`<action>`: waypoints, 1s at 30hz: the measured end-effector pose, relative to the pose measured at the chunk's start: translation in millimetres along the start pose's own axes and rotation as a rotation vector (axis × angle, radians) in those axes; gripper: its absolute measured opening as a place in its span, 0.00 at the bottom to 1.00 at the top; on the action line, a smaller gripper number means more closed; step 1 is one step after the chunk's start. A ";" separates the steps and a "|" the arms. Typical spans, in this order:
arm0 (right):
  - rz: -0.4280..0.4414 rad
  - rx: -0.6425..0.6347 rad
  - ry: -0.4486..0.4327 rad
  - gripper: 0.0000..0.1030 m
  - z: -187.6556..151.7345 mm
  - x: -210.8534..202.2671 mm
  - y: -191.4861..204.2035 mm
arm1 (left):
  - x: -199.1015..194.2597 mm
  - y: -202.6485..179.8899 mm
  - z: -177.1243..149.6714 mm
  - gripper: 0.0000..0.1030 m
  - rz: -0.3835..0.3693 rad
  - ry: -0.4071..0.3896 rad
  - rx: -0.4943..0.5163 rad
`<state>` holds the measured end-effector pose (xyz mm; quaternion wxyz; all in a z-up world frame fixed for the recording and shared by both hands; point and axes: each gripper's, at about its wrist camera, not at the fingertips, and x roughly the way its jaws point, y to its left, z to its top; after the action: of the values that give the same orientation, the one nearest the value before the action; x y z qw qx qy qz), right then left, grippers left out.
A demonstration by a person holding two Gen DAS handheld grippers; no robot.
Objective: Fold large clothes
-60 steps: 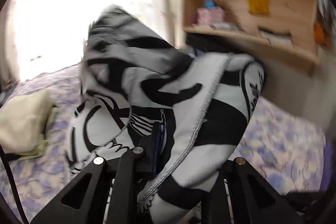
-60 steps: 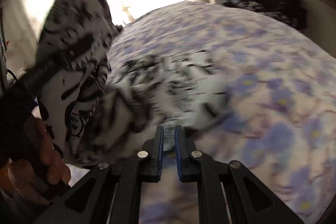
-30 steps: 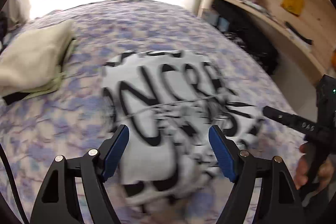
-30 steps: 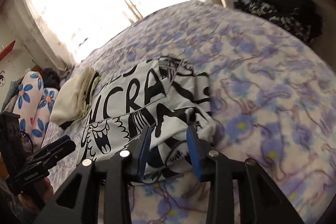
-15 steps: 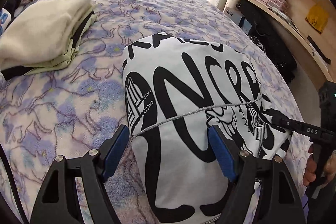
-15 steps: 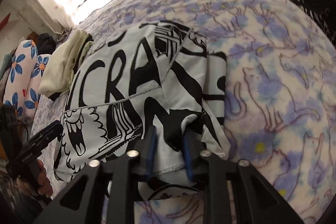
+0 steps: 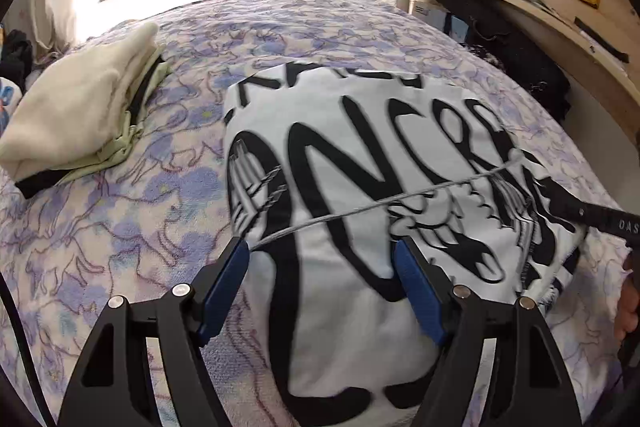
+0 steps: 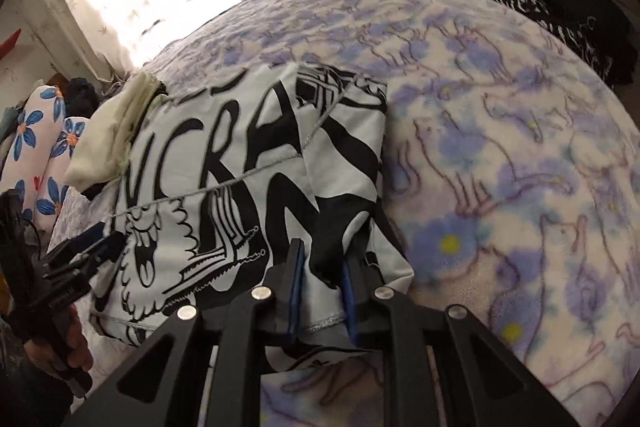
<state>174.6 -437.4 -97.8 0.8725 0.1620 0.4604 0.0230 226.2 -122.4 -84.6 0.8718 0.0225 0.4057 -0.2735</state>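
Still, with the right gripper [image 8: 320,281] opening around a bunched garment [image 8: 248,163] fold at the frame's bottom centre and the left gripper [image 7: 322,263] spread empty, that fold may spring loose.

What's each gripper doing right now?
Left gripper: open, fingers spread over the black-and-white garment, gripping nothing.
Right gripper: jaws opening, a fold of the garment pinched between its fingers.
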 end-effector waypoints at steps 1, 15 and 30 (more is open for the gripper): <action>0.021 0.004 -0.001 0.20 5.5 -2.1 -0.6 | -2.3 1.2 2.6 0.72 -0.025 0.004 -0.004; 0.176 0.352 0.102 0.26 94.4 94.5 -64.9 | 49.0 60.1 58.3 0.72 -0.138 0.069 -0.245; -0.002 0.181 -0.050 0.00 91.1 53.1 -54.1 | 52.5 48.7 65.7 0.63 -0.059 0.037 -0.173</action>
<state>273.1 -502.3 -108.8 0.8655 0.2402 0.4390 -0.0236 323.3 -122.3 -87.3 0.8543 -0.0598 0.4445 -0.2626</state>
